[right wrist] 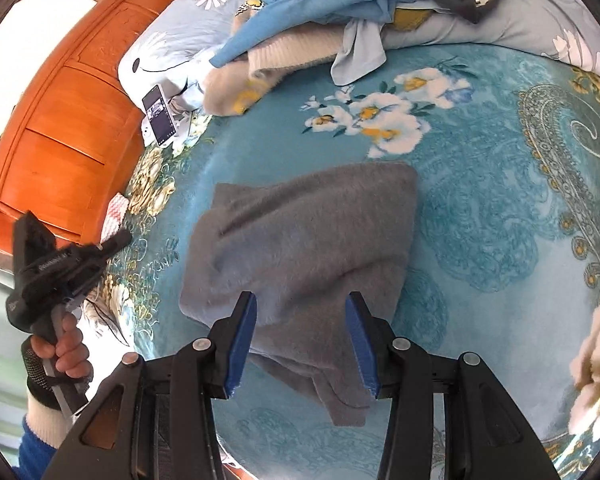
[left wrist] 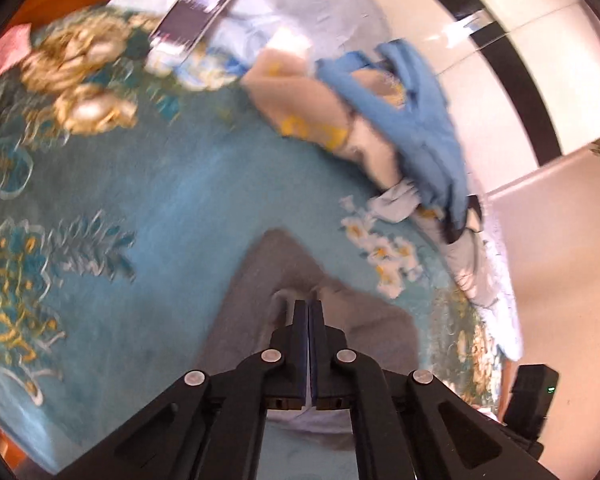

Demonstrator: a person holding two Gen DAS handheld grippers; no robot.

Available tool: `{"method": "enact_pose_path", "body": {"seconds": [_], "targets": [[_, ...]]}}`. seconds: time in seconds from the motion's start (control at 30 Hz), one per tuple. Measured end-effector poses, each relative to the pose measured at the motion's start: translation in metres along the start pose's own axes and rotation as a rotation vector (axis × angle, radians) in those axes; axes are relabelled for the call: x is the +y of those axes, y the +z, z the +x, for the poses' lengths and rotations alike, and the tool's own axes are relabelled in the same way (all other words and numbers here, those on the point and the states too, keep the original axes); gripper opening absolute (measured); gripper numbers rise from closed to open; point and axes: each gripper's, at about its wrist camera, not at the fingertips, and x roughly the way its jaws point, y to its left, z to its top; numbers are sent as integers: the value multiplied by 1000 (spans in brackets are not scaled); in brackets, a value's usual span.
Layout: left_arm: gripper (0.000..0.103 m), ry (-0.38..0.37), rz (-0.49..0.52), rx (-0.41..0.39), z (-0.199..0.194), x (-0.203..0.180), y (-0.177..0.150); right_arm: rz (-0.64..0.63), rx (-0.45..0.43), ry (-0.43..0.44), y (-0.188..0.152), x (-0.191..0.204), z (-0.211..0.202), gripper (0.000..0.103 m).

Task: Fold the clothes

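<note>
While left tongs (left wrist: 309,312) are closed empty | right tongs (right wrist: 301,312) gape over grey garment (right wrist: 300,240) | clothes pile (right wrist: 340,12), phone (right wrist: 159,115) beyond

Phone (right wrist: 159,115) — orange wooden headboard (right wrist: 60,128)

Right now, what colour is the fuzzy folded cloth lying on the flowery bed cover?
Grey. The fuzzy folded cloth shows best in the right wrist view.

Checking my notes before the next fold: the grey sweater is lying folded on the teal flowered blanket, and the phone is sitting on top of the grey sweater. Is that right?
Not quite. The phone is not on the grey sweater; it lies apart from it, up by the white pillow near the wooden headboard. The sweater does lie folded on the teal flowered blanket. The right wrist view shows it.
</note>
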Motion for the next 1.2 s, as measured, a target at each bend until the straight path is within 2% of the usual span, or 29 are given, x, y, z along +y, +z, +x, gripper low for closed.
{"method": "enact_pose_path", "body": {"seconds": [0.13,0.17,0.23,0.27,0.4,0.5,0.77,0.93,0.97,1.0,1.1,1.2], "targets": [[2,-5,-16,90,28,6,-18,11,19,-2,-1,-3,6,47],[6,6,-12,107,34,6,-22,12,24,-5,-1,-3,7,47],[33,31,-7,158,48,7,-28,11,26,-6,-2,-4,7,47],[53,39,-14,185,55,8,-31,8,24,-4,-2,-4,7,47],[60,48,-68,238,69,21,-46,-2,7,16,0,-3,5,49],[64,8,-97,244,69,27,-54,-13,16,44,1,-3,12,49],[64,-63,-103,269,75,20,-61,48,80,4,3,-18,43,49],[61,-109,-131,240,76,18,-64,42,87,4,4,-19,44,49],[55,-114,-129,231,76,16,-64,46,84,7,3,-20,42,49],[45,-116,-124,223,76,13,-64,50,82,9,3,-21,41,49],[26,-69,-67,196,75,1,-64,58,75,13,3,-22,36,49],[18,-20,-3,173,74,-14,-64,56,67,15,3,-22,30,49]]}}
